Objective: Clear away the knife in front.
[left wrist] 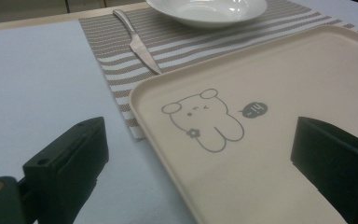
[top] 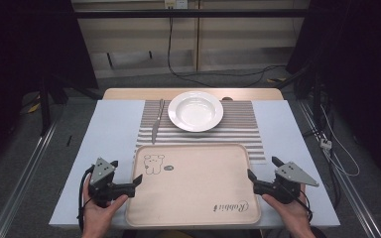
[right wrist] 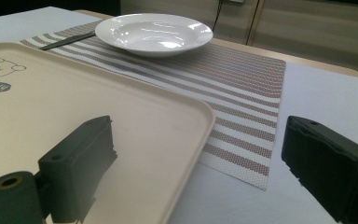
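A big tan tray [top: 193, 186] lay flat at the near edge of the table [top: 106, 134]. Its far side sat on a striped mat [top: 243, 126]. The left gripper [top: 138, 180] was at the tray's left rim. The right gripper [top: 251, 174] was at the right rim, and both pointed in at the tray. Each gripper's jaws were spread wide, with the rim between them. They were not pinching it yet.

I think the hands sat one on each side so the wide tray could be lifted level and not tip. A white bowl [top: 196, 110] sat on the mat past the tray. A knife [top: 157, 120] lay just left of the bowl.
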Motion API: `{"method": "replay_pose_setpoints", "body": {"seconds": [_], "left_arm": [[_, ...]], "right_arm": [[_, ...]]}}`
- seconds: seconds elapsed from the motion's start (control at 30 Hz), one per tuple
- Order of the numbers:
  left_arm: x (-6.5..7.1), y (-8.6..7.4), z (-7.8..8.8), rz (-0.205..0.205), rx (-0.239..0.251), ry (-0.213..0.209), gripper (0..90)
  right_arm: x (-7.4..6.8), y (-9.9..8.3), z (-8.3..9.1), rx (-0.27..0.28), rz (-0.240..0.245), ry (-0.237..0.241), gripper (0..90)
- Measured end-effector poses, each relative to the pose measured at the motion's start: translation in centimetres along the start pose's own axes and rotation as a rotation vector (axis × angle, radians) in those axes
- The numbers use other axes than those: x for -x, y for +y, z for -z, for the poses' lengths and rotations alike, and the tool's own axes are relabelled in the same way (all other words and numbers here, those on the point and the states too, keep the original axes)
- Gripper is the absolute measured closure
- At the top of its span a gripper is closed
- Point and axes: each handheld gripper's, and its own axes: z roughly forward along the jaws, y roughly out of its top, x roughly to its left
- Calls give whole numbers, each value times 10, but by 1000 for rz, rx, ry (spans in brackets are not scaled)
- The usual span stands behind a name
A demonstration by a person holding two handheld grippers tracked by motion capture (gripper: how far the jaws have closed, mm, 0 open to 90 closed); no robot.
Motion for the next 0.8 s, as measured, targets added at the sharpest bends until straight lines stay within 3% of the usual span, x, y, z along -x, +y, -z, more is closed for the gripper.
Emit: {"method": "replay_pose_setpoints", "body": {"seconds": [0.33,0.57,0.67,0.8], "left_arm": [[-2,4,-4,15,-11,2,47],[-5,15,-9,-4,-10,3,48],[-8,21,-16,-9,-25,8,46],[-14,30,-26,13,-34,4,48]], "right_arm": [[0,0,-4,-21,0,22,77],[0,0,-7,-33,1,37,71],[1,0,-9,-40,-9,30,73],[1,1,-9,-40,-3,22,75]]}}
